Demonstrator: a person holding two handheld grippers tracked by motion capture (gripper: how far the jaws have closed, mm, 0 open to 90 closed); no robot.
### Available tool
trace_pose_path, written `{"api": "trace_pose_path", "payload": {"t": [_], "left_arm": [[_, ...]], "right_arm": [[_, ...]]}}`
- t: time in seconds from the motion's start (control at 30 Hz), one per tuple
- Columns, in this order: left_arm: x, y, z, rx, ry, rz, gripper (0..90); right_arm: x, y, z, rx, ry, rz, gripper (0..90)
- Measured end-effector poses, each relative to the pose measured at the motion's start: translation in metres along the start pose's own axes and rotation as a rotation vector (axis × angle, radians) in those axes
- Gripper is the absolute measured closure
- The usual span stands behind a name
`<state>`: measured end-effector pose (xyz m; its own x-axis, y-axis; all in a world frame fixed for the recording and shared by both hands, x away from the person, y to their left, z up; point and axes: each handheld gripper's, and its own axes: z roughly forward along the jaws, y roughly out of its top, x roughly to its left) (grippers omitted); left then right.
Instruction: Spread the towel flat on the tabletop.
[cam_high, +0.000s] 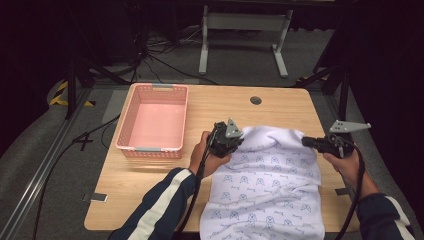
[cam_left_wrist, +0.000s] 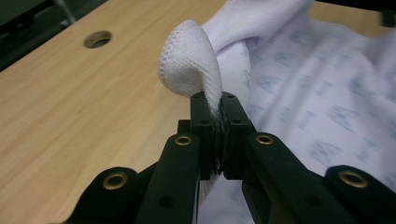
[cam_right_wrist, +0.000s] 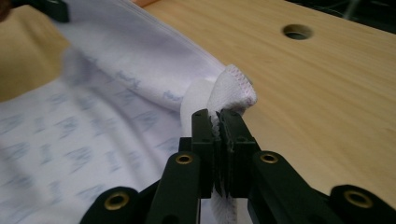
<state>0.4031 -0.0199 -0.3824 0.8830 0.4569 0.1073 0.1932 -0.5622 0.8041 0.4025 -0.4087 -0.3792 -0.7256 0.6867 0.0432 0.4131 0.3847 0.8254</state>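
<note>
Pinching a corner of the cloth (cam_left_wrist: 189, 70), the left gripper (cam_left_wrist: 218, 105) had its jaws shut tight on the stitched white hem, which curled up above them at the centre of the left gripper view. In the high view that left gripper (cam_high: 239, 136) sat just right of centre, at the cloth's (cam_high: 267, 185) upper left corner. The right gripper (cam_right_wrist: 218, 122) was likewise clamped on a bunched hem corner of the cloth (cam_right_wrist: 93, 135), low in the middle of the right gripper view; in the high view the right gripper (cam_high: 306, 141) lay at the cloth's upper right corner, at the right of the frame.

The cloth was white with a repeated pale blue print, each motif carrying a short line of writing too small and blurred to read. It spread from the middle of the high view down to the bottom edge, lying on the table (cam_high: 150, 180) and hanging over its near edge. Between the two held corners the far edge was lifted a little off the wood.

A pink basket (cam_high: 131, 117) stood at the upper left of the table, well apart from the cloth. A round hole (cam_high: 256, 100) showed in the tabletop near its far edge, above the cloth. No brand or label could be read anywhere.
</note>
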Motion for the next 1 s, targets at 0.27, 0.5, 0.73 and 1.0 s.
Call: {"api": "trace_pose_path", "payload": {"t": [0.27, 0.5, 0.73, 1.0], "left_arm": [[-0.052, -0.06, -0.019, 0.151, -0.124, 0.078, 86.4], [-0.054, -0.083, 0.001, 0.265, -0.056, 0.102, 86.4], [-0.023, -0.062, 0.036, 0.257, 0.006, 0.076, 86.6], [0.012, -0.04, 0.076, 0.245, 0.116, 0.041, 87.1]], "right_arm": [[0.071, -0.049, -0.027, 0.129, 0.118, -0.114, 84.7], [0.092, -0.087, -0.006, 0.295, 0.037, -0.106, 84.8], [0.064, -0.078, 0.014, 0.254, -0.062, -0.064, 85.0], [0.021, -0.059, 0.043, 0.214, -0.169, -0.035, 85.2]]}}
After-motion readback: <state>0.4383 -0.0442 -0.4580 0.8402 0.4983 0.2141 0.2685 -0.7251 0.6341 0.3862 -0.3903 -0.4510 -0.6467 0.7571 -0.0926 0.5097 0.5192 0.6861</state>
